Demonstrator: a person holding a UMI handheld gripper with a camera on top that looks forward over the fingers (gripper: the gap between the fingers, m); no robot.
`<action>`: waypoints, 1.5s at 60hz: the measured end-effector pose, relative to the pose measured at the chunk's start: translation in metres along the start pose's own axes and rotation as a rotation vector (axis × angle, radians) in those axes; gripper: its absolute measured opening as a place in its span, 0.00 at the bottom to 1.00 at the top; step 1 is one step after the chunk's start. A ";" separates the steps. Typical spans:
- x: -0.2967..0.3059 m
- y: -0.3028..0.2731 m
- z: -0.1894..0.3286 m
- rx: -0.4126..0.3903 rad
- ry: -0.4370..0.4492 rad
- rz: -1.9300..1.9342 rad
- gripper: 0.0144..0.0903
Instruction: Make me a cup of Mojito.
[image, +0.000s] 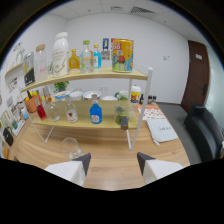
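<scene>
My gripper (113, 164) is open, its two dark-tipped white fingers (83, 162) spread over the wooden table (110, 150) with nothing between them. An empty clear glass (70, 147) stands on the table just ahead of the left finger. Beyond it a two-level wooden shelf (90, 76) holds bottles. A blue bottle (95, 113) and a clear bottle with a red label (71, 114) stand on the lower level. On the upper level are a tall white bottle (59, 54), an orange bottle (74, 61), a clear green-capped bottle (86, 56) and a yellow can (122, 54).
White shelf legs (132, 112) stand ahead of the fingers. A dark jar (123, 119) sits at the lower level's right end. Papers (159, 127) lie to the right on the table. A dark chair (204, 131) and a brown door (196, 75) are at far right.
</scene>
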 end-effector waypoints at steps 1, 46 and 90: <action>0.002 -0.005 0.004 0.007 -0.003 -0.002 0.95; 0.028 -0.047 0.140 -0.123 -0.032 0.018 0.34; 0.026 -0.057 0.090 -0.026 -0.007 0.067 0.02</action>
